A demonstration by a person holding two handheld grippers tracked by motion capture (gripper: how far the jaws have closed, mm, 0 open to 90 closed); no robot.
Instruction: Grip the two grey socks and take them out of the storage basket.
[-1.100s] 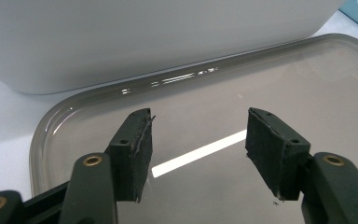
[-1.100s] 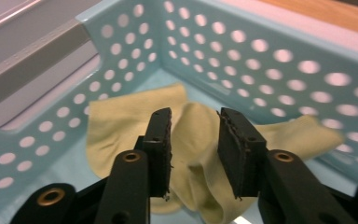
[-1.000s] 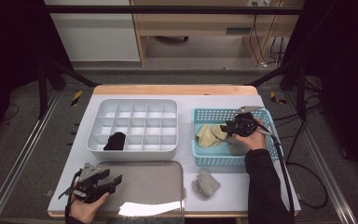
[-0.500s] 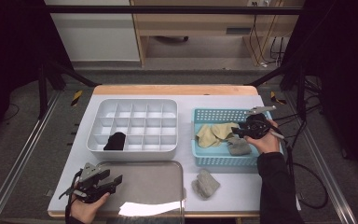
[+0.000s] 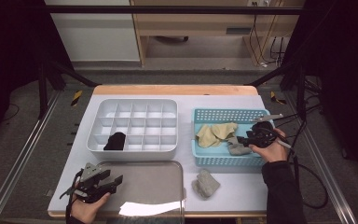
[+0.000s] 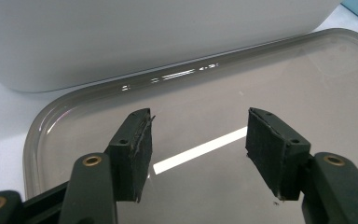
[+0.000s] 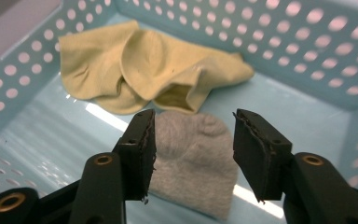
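Dark curtains and a grey floor frame the white bench (image 5: 242, 196), lit from above. Going left to right: at lower left the left gripper (image 5: 103, 183) hangs with its jaws wide apart and nothing between them, over a smooth, glossy clear lid (image 5: 149, 186); in the left gripper view the pads (image 6: 137, 149) look matte and rough-edged against that shine. Above it sits a hard white divided tray (image 5: 135, 126) with one rolled black sock (image 5: 116, 141) in a lower-left cell, so by my reading one piece is sorted and the rest is not. Lower centre lies a crumpled grey sock (image 5: 206, 183) on the bench. At right, a perforated blue plastic basket (image 5: 223, 161) holds two soft, limp yellow socks (image 7: 158, 70) and a knitted grey sock in the basket (image 7: 196, 154). The right gripper (image 7: 193, 149) straddles that sock; its jaws have just been opening and the pads stand clear of the fabric.
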